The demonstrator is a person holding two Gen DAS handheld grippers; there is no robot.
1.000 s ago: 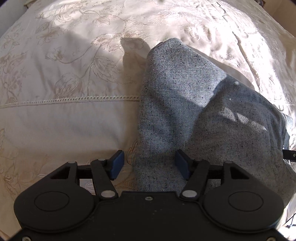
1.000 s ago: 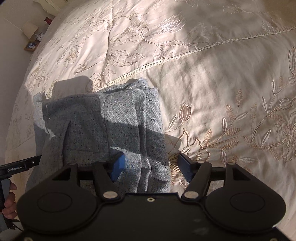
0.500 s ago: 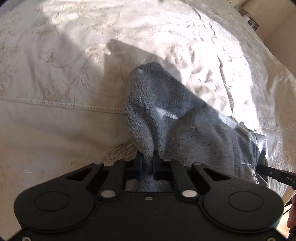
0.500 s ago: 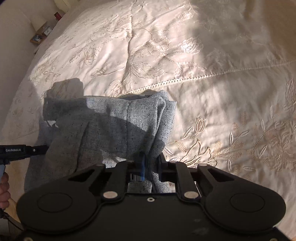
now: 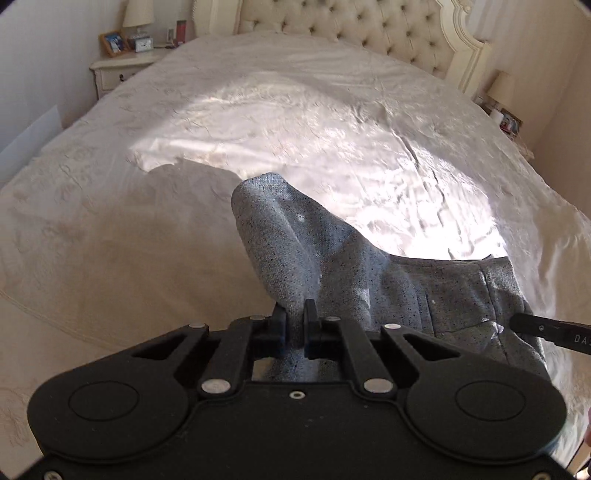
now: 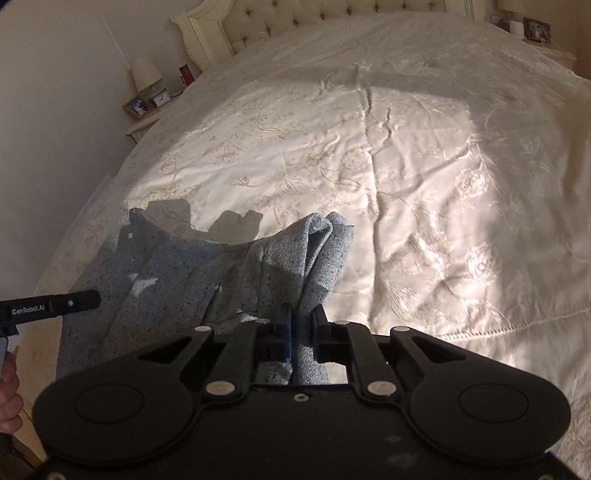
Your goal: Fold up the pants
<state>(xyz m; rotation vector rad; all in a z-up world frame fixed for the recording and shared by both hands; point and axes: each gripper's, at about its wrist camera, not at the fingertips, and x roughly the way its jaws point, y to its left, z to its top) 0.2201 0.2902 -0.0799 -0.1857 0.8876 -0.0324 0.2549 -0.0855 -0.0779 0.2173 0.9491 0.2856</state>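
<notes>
Both tools, left (image 5: 294,325) and right (image 6: 301,332), have clamped onto the pants (image 5: 369,280) and raised them.

Big bed (image 5: 184,229) w/ a cream embroidered bedspread (image 6: 424,192), flower stitching all over, sun patch across the middle, few creases. Tufted headboard (image 5: 351,26) at the far end. Only thing on the cover is grey speckled pants (image 5: 369,280), near the foot end. They're bunched up and partly raised off it, rest of the fabric sags down toward the bedspread. Nothing else I can make out on the cover tbh.
</notes>
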